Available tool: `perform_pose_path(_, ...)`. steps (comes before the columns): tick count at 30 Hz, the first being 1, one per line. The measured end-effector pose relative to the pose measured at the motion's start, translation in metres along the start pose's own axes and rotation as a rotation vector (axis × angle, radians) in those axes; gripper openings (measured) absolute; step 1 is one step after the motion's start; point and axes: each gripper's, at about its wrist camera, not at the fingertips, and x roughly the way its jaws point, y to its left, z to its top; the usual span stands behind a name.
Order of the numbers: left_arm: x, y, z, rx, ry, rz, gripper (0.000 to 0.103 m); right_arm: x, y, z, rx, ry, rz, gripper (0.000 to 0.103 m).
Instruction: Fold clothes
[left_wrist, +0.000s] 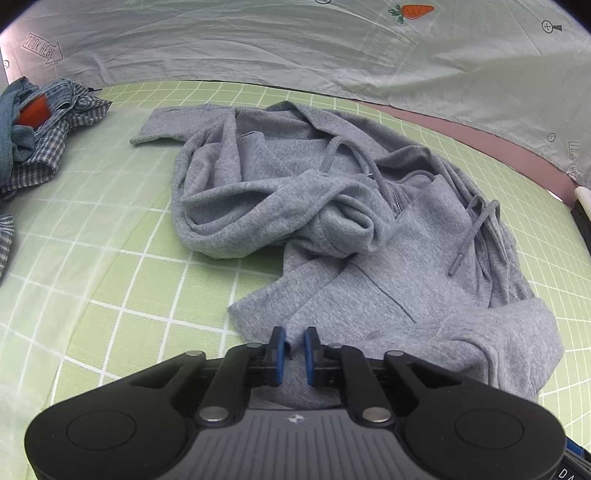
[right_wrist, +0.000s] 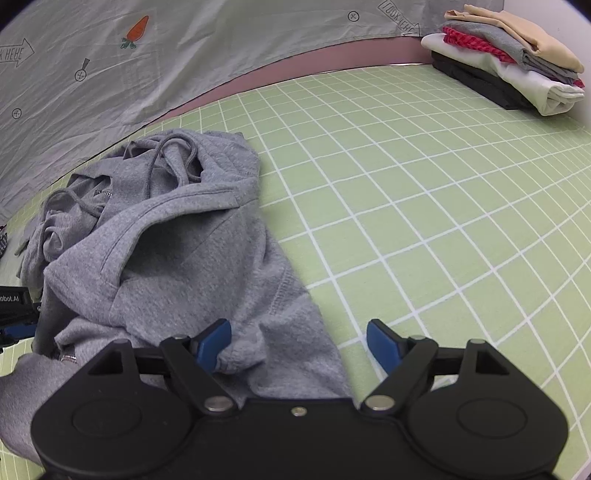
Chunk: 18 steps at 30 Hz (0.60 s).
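A crumpled grey hoodie (left_wrist: 332, 206) with loose drawstrings lies on the green gridded mat (left_wrist: 129, 277). My left gripper (left_wrist: 295, 343) sits at the hoodie's near hem, its blue pads nearly together with a fold of grey fabric pinched between them. In the right wrist view the same hoodie (right_wrist: 166, 258) fills the left half. My right gripper (right_wrist: 299, 345) stands wide open over its near edge. The left pad rests against the cloth and the right pad hangs over bare mat (right_wrist: 443, 203). Part of the left gripper's body (right_wrist: 14, 314) shows at the left edge.
A heap of unfolded denim and checked clothes (left_wrist: 37, 129) lies at the mat's far left. A stack of folded clothes (right_wrist: 509, 62) stands at the far right corner. A grey printed sheet (left_wrist: 295, 44) hangs behind the mat.
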Motion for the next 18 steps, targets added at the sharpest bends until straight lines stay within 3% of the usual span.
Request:
perform_pose_path(3,-0.006,-0.005,-0.005,0.021,-0.025,0.033,0.005,0.002,0.002,0.000,-0.019,-0.001,-0.007,0.082)
perform_pose_path(9,-0.031,0.024,-0.003,-0.072,-0.060,0.019,0.003,-0.001,0.004,0.002,-0.034,0.004,-0.032,0.082)
perform_pose_path(13,-0.044,0.054,-0.005,-0.057,-0.096,0.093,0.003,-0.003,0.008,0.000,-0.047,-0.005,-0.052,0.082)
perform_pose_path(18,-0.063,0.127,-0.008,-0.136,-0.157,0.284,0.003,-0.006,0.016,-0.002,-0.061,-0.014,-0.077,0.082)
